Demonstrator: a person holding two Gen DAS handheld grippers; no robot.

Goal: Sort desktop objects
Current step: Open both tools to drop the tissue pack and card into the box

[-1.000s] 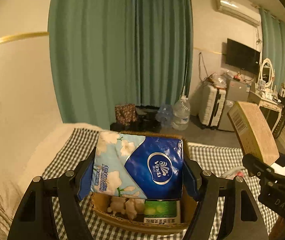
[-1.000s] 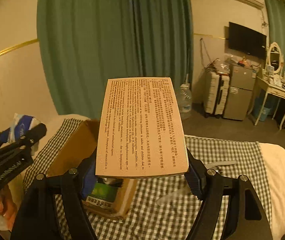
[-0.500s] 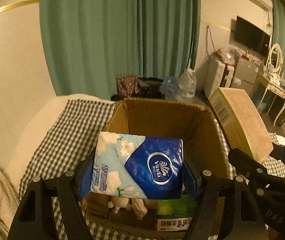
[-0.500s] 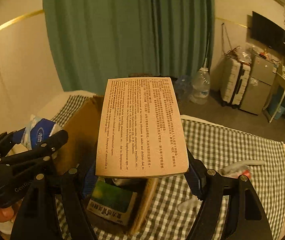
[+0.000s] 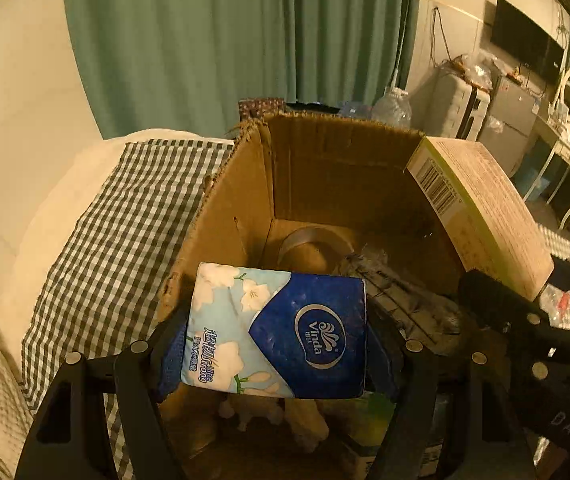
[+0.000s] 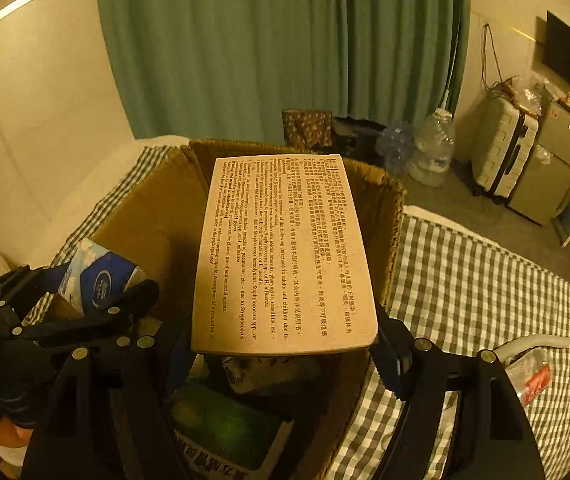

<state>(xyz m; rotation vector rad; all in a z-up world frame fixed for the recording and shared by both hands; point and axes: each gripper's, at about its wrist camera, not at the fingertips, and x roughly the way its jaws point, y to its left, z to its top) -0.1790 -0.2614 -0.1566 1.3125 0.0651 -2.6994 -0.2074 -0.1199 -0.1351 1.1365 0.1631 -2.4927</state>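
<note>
My left gripper [image 5: 277, 344] is shut on a blue and white Vinda tissue pack [image 5: 277, 332] and holds it over the near left part of an open cardboard box [image 5: 325, 160]. My right gripper [image 6: 285, 344] is shut on a flat medicine box [image 6: 285, 256] printed with text, held over the same cardboard box [image 6: 153, 220]. The medicine box also shows at the right of the left wrist view [image 5: 481, 208]. The tissue pack shows at the left of the right wrist view [image 6: 97, 280]. Inside the box lie a green carton [image 6: 225, 428], a clear round item [image 5: 313, 244] and a dark bundle [image 5: 401, 292].
The box stands on a checked cloth [image 6: 485, 288] over a bed. A crumpled wrapper with red print [image 6: 533, 376] and a pale tube [image 6: 533, 344] lie on the cloth at the right. Green curtains, water bottles and a suitcase are beyond.
Both grippers have moved forward and down toward the box with their loads. The box opening now fills the lower middle of both views.
</note>
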